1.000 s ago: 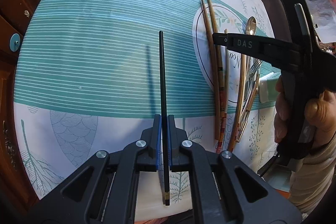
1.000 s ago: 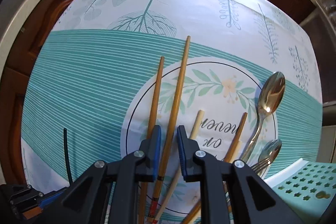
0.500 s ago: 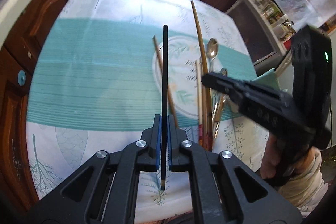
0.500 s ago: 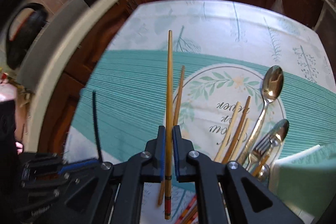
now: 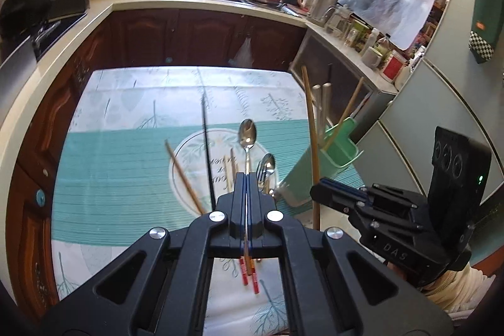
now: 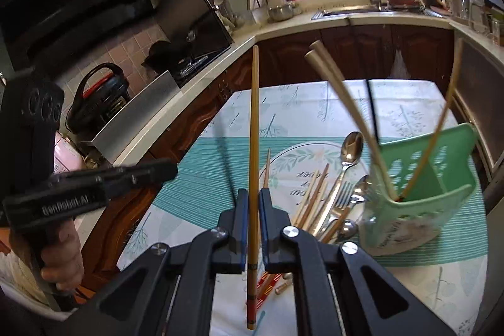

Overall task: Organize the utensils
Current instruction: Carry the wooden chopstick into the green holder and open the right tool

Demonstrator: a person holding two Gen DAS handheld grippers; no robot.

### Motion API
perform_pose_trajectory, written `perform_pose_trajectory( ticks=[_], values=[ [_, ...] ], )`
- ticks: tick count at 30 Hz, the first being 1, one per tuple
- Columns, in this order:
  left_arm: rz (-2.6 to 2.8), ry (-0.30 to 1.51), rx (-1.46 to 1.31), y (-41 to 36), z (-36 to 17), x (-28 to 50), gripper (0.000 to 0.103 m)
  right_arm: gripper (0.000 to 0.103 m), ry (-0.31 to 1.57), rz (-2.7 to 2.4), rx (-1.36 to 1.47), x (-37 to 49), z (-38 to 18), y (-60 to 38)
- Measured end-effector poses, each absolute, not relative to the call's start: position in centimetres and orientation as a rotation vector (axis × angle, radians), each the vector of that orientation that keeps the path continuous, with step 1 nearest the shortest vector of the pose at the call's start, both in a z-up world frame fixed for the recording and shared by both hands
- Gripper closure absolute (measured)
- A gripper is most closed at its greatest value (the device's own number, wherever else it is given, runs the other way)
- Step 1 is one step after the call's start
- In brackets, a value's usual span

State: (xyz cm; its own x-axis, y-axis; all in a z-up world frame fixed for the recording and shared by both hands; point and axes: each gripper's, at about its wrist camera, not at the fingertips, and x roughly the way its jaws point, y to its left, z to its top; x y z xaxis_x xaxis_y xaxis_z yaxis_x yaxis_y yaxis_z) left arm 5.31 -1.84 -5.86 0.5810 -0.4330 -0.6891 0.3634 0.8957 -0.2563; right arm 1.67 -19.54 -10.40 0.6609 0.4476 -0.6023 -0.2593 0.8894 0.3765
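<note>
My left gripper (image 5: 246,178) is shut; the black chopstick (image 5: 206,144) stands tilted just left of its jaws, and I cannot tell whether they pinch it. My right gripper (image 6: 251,194) is shut on a wooden chopstick (image 6: 253,128) and holds it upright above the table; it also shows in the left wrist view (image 5: 311,128). A green holder (image 6: 422,188) stands at the right with several chopsticks in it. More chopsticks (image 6: 312,194), two spoons (image 6: 349,153) and a fork (image 6: 341,194) lie on the round print of the mat.
The table carries a white and teal striped cloth (image 5: 110,172). One wooden chopstick (image 5: 182,172) lies apart on the left of the round print. Dark wood cabinets (image 5: 189,37) and a counter with a sink surround the table.
Both grippers have lifted and tilted up, so the kitchen now shows. The black chopstick has shifted from the centre of the left jaws to their left side. The green holder has come into view.
</note>
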Motion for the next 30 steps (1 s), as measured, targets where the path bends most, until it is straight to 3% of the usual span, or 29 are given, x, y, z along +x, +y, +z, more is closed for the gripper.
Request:
perform_pose_trajectory(
  ticks=[7, 20, 30],
  values=[
    [-0.453, 0.879, -0.055, -4.5, -5.5, 5.9, 0.103, 0.097, 0.665, 0.368, 0.339, -0.2, -9.3, -23.0],
    [-0.411, 0.933, -0.024, -4.9, -11.0, 6.8, 0.103, 0.097, 0.261, 0.095, 0.307, 0.4, -4.6, -28.2],
    [-0.326, 0.930, -0.130, -2.1, -12.3, 8.8, 0.103, 0.097, 0.245, 0.090, 0.075, 3.4, -8.2, -25.9]
  ],
)
